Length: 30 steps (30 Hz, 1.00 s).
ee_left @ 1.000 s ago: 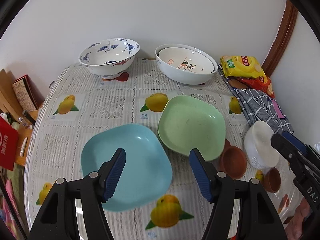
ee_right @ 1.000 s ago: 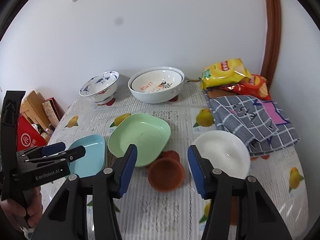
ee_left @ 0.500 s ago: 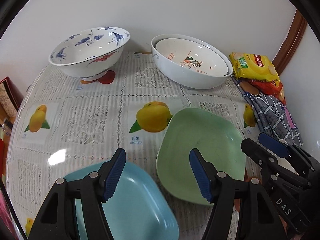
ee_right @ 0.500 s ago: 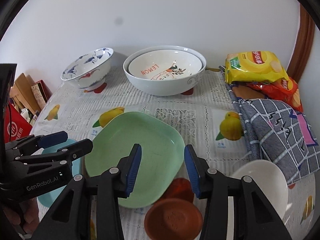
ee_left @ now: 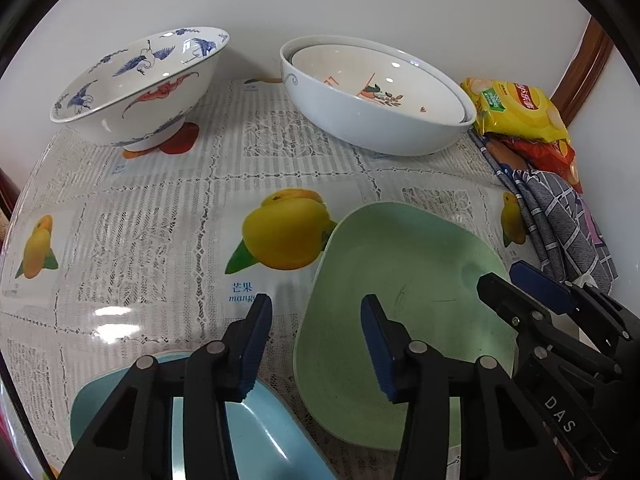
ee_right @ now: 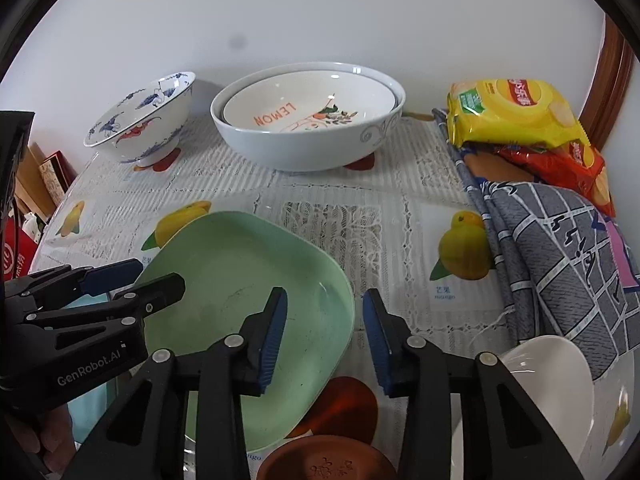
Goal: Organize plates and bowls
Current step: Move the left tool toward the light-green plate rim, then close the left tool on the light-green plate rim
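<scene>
From the left wrist, the left hand-held gripper (ee_left: 316,340) hangs released, straddling the left rim of the green plate (ee_left: 404,280), which lies on the counter (ee_left: 160,220); the blue plate (ee_left: 240,432) sits at 7 o'clock below. From the right wrist, the right hand-held gripper (ee_right: 324,336) is likewise released, astride the green plate's (ee_right: 248,280) right edge at 6 o'clock. Likely best: lower evenly, pinch both rims together and lift level, clear of the brown dish (ee_right: 324,460).
</scene>
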Tool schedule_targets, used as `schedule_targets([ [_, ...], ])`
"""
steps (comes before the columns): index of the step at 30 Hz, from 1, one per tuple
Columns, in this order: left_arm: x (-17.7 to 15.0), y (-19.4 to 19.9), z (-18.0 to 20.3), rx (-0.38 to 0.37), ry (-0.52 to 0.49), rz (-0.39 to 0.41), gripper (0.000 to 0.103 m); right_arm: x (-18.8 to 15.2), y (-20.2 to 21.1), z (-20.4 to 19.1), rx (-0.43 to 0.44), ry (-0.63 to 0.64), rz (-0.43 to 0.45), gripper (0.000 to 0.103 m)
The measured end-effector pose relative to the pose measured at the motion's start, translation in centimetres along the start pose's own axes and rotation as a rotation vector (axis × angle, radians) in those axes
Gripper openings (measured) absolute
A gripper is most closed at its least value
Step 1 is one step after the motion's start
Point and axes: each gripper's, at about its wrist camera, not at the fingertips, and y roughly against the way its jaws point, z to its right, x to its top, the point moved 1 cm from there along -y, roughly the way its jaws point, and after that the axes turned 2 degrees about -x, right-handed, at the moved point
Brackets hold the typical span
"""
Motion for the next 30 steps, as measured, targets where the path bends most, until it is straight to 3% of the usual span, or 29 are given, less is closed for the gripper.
schedule_targets([
  [5, -0.2, -0.5, -0.3, 0.023, 0.011, -0.01, 0.025, -0.3, -0.7, 0.0, -0.025, -0.001, -0.02, 0.027],
  [7, -0.2, -0.6, -0.5, 0.038, 0.009, -0.007, 0.014, -0.4, -1.0, 0.0, -0.034, -0.006, -0.02, 0.015],
  [10, -0.1, -0.5, -1.0, 0.01, 0.044, 0.003, 0.012, -0.3, -0.9, 0.1, -0.059, -0.011, 0.002, 0.004],
  [17, 0.2, 2.0, -0.8, -0.009, 0.049, 0.055, 0.011, 0.2, 1.0, 0.8, -0.038, -0.054, 0.046, 0.004],
  [30, -1.9, 10.5, 0.2, -0.046, 0.061, 0.145, 0.01, -0.8, 9.6, 0.7, 0.009, -0.114, 0.132, 0.004],
])
